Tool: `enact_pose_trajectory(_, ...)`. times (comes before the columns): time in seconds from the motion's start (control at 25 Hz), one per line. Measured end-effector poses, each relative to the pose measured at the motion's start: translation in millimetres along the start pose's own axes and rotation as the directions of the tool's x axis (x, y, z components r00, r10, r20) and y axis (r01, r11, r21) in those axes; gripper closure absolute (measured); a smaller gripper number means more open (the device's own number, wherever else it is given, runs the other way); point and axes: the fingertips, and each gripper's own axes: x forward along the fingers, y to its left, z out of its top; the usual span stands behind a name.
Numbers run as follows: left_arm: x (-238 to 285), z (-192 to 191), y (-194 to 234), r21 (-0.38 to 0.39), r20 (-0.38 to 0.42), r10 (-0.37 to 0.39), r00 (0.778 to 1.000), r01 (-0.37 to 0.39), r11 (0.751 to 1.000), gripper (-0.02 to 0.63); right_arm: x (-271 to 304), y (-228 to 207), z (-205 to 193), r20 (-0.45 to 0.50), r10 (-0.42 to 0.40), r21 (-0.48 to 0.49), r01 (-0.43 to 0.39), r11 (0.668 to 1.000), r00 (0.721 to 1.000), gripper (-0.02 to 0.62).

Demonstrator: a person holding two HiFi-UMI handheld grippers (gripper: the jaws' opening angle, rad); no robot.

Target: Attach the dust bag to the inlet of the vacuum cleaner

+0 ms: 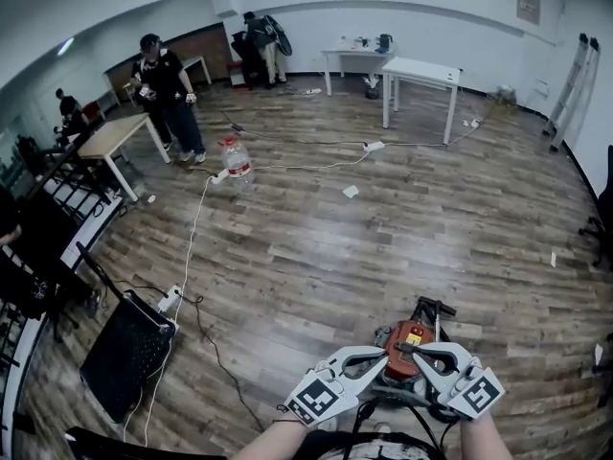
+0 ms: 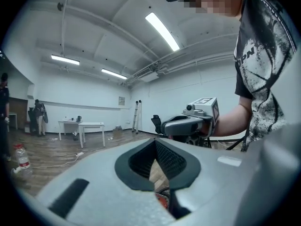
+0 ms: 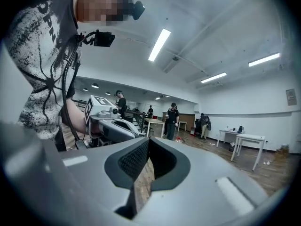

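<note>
Wood-plank floor (image 1: 316, 257) all the way across, and plenty scattered on it. Right at the near edge sits the red and black vacuum cleaner (image 1: 410, 341). Off to the left, a black case (image 1: 124, 353) with a white power strip (image 1: 170, 300) just beside it, and a white cable (image 1: 194, 228) runs from there up the planks to a water bottle (image 1: 237, 159) standing upright. A scrap of paper (image 1: 351, 191) lies alone mid-floor (well apart from everything). Farther back, a second power strip (image 1: 374, 146) lies near a white counter (image 1: 421, 71). A wooden counter (image 1: 113, 134) stands at the left, and a ladder (image 1: 573, 89) leans at the far right wall.
</note>
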Motion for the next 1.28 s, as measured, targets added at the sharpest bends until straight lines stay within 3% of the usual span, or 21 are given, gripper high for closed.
enact_pose_trajectory(0.32,3,2,-28,-0.026,0.026,0.158,0.987,-0.157,0.987,0.603,-49,4,-25,-0.068,0.106,-0.023,-0.108,0.994,0.992,0.588)
enact_pose_trajectory(0.52,-1,-3,-35,0.031,0.010,0.219,0.976,-0.219,0.975,0.603,-61,9,-35,-0.084,0.152,0.011,-0.152,0.988,0.985,0.588)
enact_pose_trajectory(0.76,13,-4,-41,-0.035,-0.007,0.210,0.978,-0.210,0.977,0.603,-74,-5,-38,-0.077,0.115,-0.008,-0.116,0.993,0.990,0.588)
enact_pose_trajectory(1.28,28,8,-36,0.048,0.017,0.126,0.992,-0.127,0.991,0.603,-72,-16,-42,-0.097,0.051,-0.031,-0.054,0.998,0.994,0.588)
